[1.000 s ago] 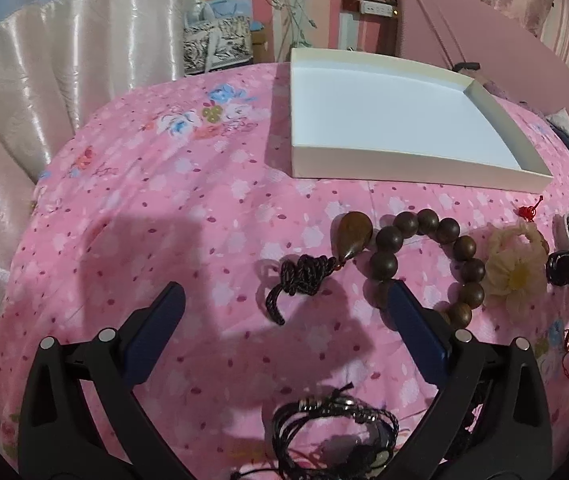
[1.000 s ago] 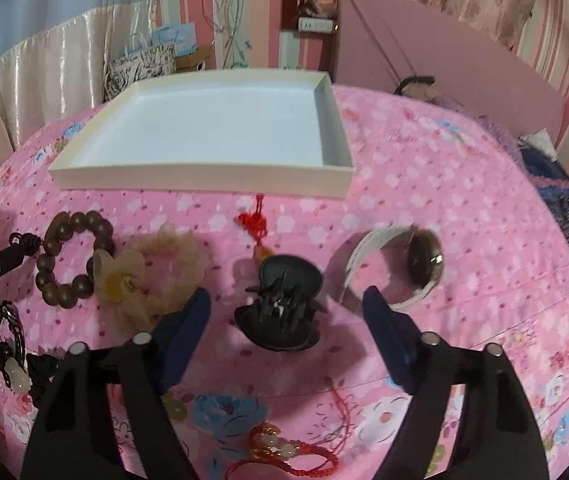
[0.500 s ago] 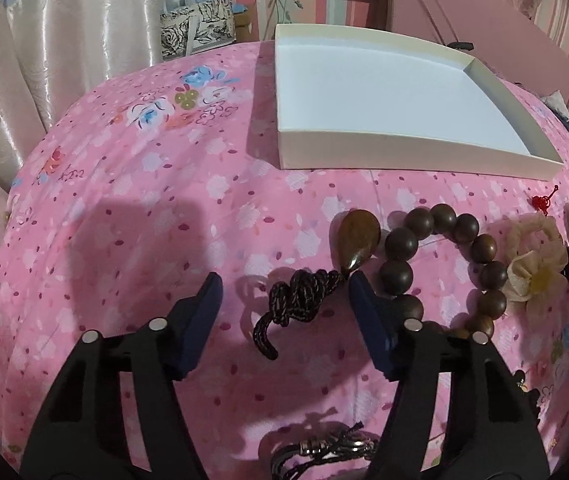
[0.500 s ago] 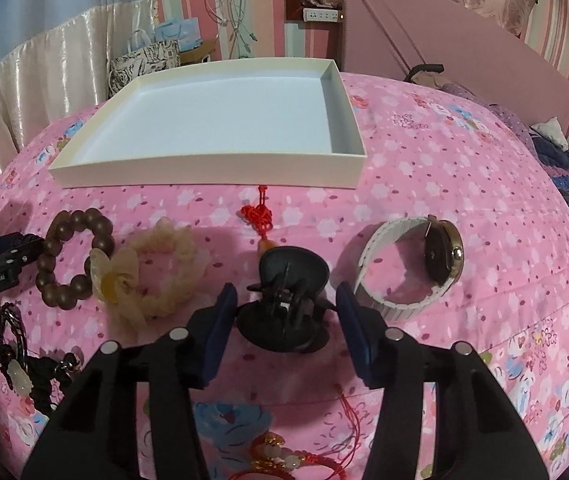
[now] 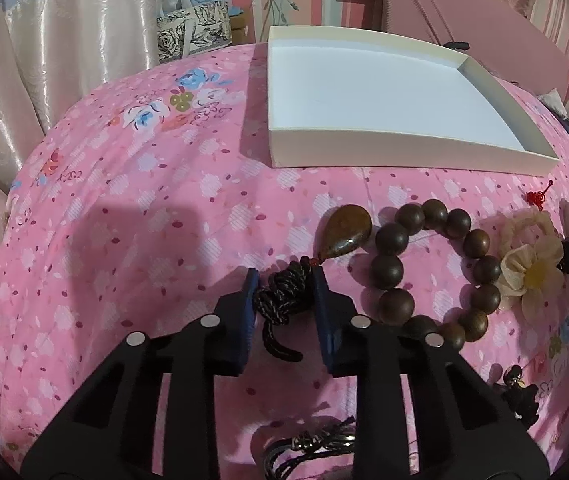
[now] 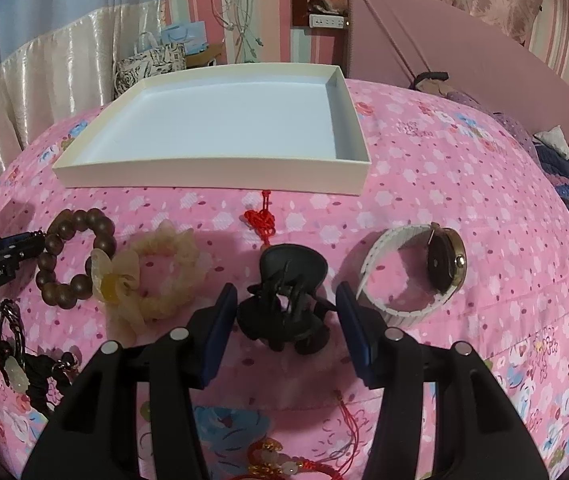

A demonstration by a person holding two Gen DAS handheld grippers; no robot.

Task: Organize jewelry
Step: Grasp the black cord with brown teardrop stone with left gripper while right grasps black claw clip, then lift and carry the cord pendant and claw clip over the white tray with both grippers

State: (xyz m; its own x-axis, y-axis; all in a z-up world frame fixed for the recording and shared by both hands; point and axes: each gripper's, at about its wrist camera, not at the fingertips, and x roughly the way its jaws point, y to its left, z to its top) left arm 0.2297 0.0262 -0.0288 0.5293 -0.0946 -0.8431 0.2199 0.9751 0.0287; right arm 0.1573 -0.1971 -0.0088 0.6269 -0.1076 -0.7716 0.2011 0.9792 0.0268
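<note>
Pink floral bedcover (image 5: 132, 216) fills the left wrist view, and on it the left gripper (image 5: 284, 282) has its blue pads pressed against both sides of the knotted black cord (image 5: 282, 300), grasping it; the cord's tail curls out between the fingers toward the camera. The cord's brown teardrop pendant (image 5: 344, 231) lies just past the fingertips on the cloth, right beside a wooden bead bracelet (image 5: 436, 268), which in turn touches a cream flower scrunchie (image 5: 524, 264). A shallow white tray (image 5: 404, 158) sits farther back, apart from the jewelry, with nothing in it. More dark cords lie at the bottom edge, partly hidden by the gripper body. In the right wrist view, the right gripper (image 6: 286, 296) straddles a black claw hair clip (image 6: 286, 304), its jaws set apart on either side; a narrow gap shows on the left, and on the right I cannot tell whether the pad touches. A red knotted charm (image 6: 261, 220) lies just behind the clip, and a white-strapped watch (image 6: 412, 272) stands on its edge to the right. The same tray (image 6: 212, 178) lies beyond, and the bracelet (image 6: 72, 256) and scrunchie (image 6: 152, 272) sit to the left.
</note>
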